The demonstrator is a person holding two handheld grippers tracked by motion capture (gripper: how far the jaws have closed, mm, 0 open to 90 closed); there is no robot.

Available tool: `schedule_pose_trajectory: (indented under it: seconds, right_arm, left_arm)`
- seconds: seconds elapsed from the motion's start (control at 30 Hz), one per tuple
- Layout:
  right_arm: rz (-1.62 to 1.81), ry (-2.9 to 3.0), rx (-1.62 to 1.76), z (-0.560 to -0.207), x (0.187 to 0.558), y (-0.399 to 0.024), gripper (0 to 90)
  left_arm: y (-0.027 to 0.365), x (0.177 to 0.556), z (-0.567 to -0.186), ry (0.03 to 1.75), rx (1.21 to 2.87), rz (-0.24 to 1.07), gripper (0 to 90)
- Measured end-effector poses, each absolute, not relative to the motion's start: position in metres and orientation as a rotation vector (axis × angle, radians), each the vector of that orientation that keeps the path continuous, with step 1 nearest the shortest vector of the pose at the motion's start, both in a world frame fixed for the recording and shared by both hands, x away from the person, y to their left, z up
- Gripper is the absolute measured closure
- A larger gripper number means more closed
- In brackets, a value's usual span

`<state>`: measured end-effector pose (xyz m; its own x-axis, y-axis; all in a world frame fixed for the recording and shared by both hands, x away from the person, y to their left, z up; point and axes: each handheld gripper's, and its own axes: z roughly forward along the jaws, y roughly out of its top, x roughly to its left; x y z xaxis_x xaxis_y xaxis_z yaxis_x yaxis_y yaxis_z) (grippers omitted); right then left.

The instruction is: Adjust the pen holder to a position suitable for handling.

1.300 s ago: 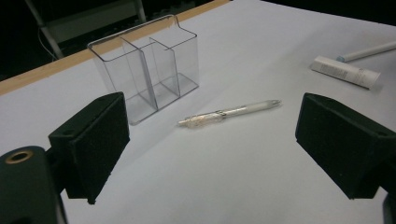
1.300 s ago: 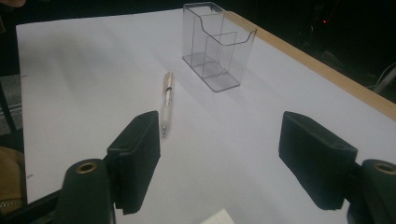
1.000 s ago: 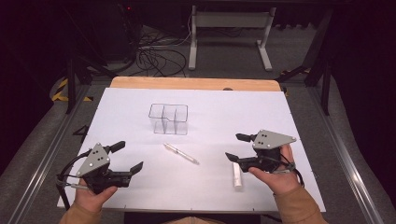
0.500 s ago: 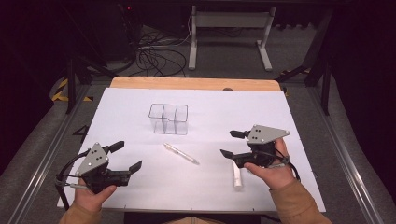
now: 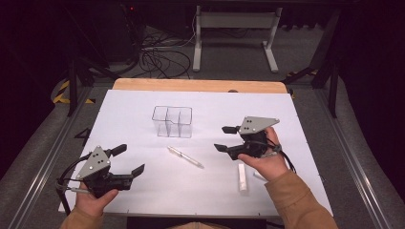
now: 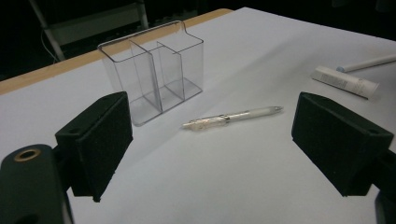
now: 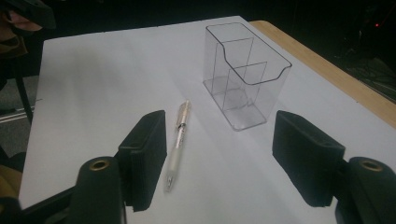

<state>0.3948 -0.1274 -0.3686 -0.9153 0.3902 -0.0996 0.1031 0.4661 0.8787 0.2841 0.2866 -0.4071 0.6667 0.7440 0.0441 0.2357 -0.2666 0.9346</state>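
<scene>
Two hand-held grippers are in use over a desk (image 5: 143, 200) covered in white. Right hand-held gripper (image 5: 224, 138): jaws apart, nothing between them; they have just been closing a little. It hangs above the surface and faces the clear pen (image 5: 185, 156), which the right gripper view shows lying flat just ahead of its jaws (image 7: 177, 140). My judgement is that it is lining up on the pen, narrowing its jaws to suit so thin a barrel.

Left hand-held gripper (image 5: 130, 160): jaws wide, empty, held low at the near left corner, well apart from the pen. It appears to be waiting clear of the other's path.

Clear three-compartment organizer (image 5: 172, 121): upright, empty, just beyond the pen, open top ready to receive it, which I take to be the purpose.

White tube (image 5: 242, 177): lying flat near the right forearm, beside a thin white stick (image 6: 366, 63), neither touched.
</scene>
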Motion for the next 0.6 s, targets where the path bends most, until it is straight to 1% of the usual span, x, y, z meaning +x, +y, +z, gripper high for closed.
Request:
schedule_pose_trajectory:
  seconds: [0.27,0.6]
  right_arm:
    - [1.363,2.481,0.42,-0.371,0.418,-0.109,36.7]
    - [1.316,2.526,0.394,-0.375,0.434,-0.093,39.4]
  left_arm:
    - [0.288,0.284,-0.408,0.783,1.819,0.595,13.3]
    - [0.289,0.284,-0.409,0.786,1.819,0.595,13.3]
